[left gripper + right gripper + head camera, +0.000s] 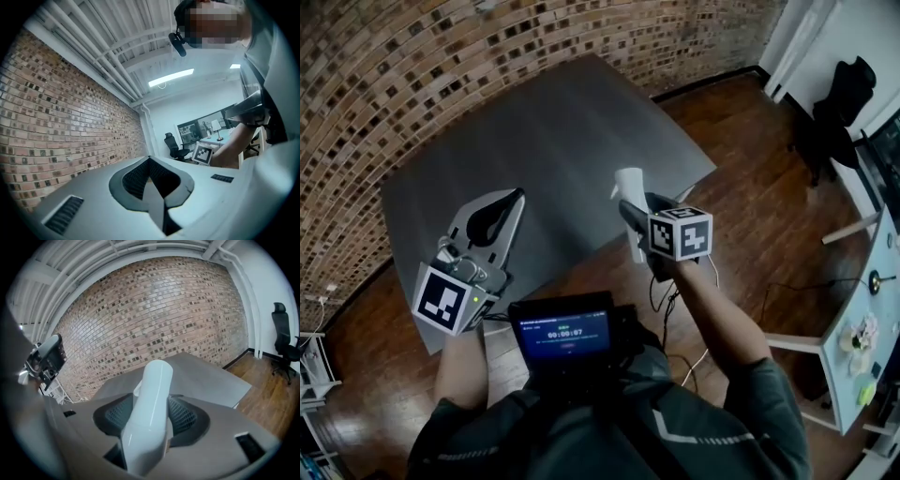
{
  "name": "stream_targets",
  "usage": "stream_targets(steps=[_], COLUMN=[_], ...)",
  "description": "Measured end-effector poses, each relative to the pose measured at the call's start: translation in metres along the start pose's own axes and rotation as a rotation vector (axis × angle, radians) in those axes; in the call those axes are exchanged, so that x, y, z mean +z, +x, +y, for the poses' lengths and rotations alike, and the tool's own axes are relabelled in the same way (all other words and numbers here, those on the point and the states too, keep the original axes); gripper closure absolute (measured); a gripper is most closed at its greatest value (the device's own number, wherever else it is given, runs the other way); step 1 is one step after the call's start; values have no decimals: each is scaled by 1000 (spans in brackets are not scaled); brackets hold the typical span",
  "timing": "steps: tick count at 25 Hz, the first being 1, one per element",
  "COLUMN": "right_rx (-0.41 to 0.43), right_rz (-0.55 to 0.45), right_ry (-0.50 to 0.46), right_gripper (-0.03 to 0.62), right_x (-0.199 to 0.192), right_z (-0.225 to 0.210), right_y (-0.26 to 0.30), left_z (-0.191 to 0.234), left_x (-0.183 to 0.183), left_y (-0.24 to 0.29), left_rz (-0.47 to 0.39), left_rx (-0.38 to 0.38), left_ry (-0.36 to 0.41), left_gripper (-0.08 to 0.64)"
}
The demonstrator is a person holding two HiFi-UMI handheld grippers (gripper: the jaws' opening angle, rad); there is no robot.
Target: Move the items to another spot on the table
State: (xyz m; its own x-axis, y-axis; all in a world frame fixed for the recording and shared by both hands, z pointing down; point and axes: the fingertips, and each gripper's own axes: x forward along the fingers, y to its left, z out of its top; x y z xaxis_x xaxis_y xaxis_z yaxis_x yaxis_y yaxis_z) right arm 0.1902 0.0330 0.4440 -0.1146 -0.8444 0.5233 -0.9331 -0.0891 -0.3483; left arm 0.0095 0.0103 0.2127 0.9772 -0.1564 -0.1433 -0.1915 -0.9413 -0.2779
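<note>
Here, a white spray bottle (151, 390) clamped in the right gripper (148, 418) — left gripper (152, 183) closed, empty.

Brick wall (441, 56), wooden floor (759, 178), black office chair (282, 350), lit screen (564, 336)
</note>
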Motion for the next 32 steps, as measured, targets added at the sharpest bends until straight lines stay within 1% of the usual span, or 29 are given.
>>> stream_targets(steps=[3, 8, 13, 17, 21, 24, 28, 32], right_rx=[8, 73, 97, 110, 128, 142, 145, 152], right_rz=[5, 14, 35, 63, 92, 104, 127, 160], right_ry=[-15, -42, -104, -130, -170, -182, -203, -224], right_gripper=[348, 348, 348, 348, 348, 348, 348, 348], right_x=[17, 48, 78, 104, 133, 157, 181, 203], right_z=[-29, -47, -66, -76, -77, -76, -78, -87], right_y=[-6, 2, 23, 48, 81, 107, 141, 175], left_z=[-10, -10, 2, 29, 61, 85, 113, 138], left_x=[2, -7, -16, -19, -27, -35, -50, -63], left_y=[24, 56, 87, 103, 111, 118, 123, 135], left_rz=[21, 79, 60, 36, 14, 18, 19, 31], left_rx=[1, 26, 26, 44, 84, 81, 86, 112], left_ry=[-3, -31, -10, 20, 18, 27, 5, -15], left_gripper=[558, 558, 558, 558, 558, 558, 558, 558])
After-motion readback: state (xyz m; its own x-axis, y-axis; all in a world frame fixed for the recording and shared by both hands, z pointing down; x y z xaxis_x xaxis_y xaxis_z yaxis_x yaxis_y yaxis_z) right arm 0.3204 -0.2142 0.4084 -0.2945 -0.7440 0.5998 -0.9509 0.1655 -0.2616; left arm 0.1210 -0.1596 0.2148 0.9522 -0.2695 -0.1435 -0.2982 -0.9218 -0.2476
